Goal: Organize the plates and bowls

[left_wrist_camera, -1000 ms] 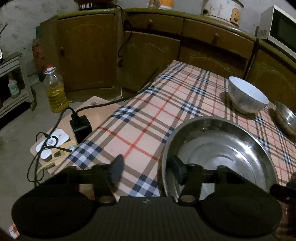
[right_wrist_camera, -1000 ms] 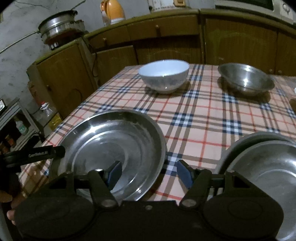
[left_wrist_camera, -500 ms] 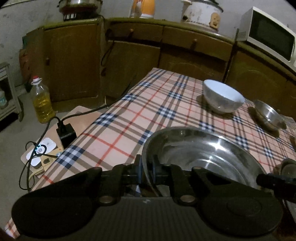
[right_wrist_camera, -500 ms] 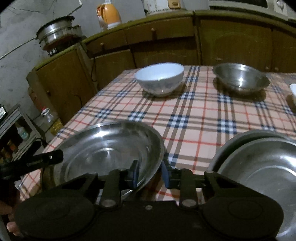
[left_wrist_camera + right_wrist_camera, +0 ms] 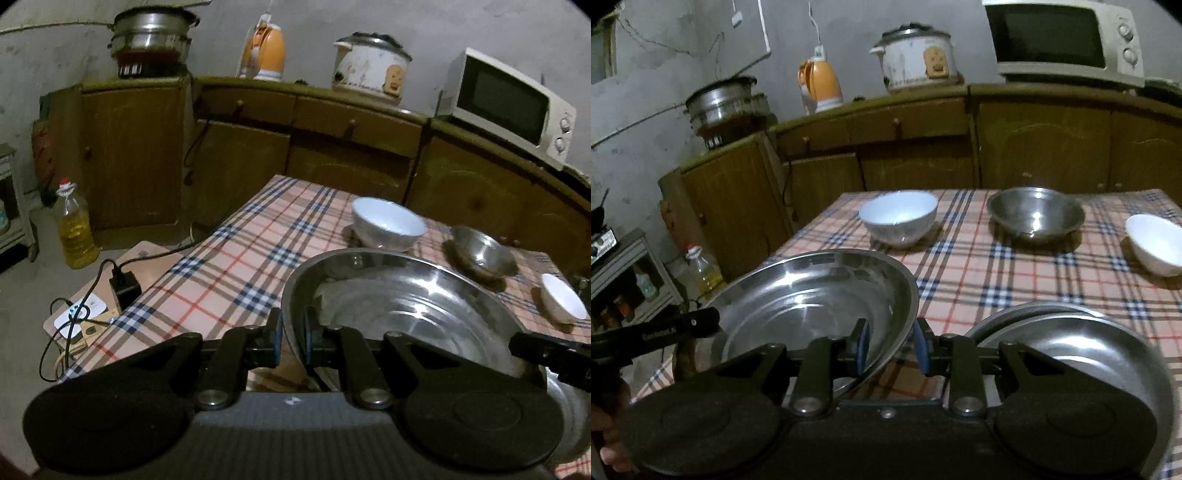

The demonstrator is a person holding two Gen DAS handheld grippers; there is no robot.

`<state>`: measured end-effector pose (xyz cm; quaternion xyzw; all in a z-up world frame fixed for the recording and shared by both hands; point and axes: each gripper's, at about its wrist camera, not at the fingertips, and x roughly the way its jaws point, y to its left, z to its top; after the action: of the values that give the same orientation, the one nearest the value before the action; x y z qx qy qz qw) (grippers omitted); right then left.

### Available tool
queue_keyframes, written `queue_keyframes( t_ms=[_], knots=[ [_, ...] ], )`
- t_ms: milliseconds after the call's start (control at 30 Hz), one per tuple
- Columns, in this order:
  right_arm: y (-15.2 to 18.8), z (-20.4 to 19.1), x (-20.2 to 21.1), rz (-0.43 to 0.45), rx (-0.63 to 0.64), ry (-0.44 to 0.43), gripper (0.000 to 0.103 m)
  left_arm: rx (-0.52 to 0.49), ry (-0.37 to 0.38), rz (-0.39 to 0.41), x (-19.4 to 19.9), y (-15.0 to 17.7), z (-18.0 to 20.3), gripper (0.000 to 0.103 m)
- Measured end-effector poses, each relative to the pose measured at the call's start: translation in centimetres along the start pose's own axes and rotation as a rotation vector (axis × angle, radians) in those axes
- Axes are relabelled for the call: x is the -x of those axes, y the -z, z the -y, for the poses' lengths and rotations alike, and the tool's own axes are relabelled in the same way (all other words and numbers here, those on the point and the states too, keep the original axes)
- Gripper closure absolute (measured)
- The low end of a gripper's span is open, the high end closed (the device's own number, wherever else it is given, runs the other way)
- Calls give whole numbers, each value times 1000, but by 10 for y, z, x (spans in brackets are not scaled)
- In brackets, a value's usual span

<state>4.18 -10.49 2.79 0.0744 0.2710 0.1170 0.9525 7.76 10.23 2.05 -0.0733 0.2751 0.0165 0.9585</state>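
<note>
Steel pan (image 5: 413, 306) pinched by both grippers, left (image 5: 292, 341) and right (image 5: 891, 345), apparently lifted, near white bowl (image 5: 898, 218).

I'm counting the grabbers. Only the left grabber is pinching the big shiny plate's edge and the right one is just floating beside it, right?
Not quite. The left gripper does pinch the rim of the big steel plate, but the right gripper isn't floating: the right wrist view shows its fingers closed on the opposite rim. Both hold it.
</note>
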Motion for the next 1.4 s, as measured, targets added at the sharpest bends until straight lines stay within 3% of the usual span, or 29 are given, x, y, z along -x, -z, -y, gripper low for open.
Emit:
queue_keyframes(
  t_ms=[333,767,1400],
  knots=[
    [-5,33,60,100,-33,38,69,-53,62,46,30,-3,46,90],
    [6,90,115,186,-94,132,69,-136,155,31,35,11,110,89],
    [49,159,114,134,-211,226,69,-252,213,-40,4,47,168,89]
  ],
)
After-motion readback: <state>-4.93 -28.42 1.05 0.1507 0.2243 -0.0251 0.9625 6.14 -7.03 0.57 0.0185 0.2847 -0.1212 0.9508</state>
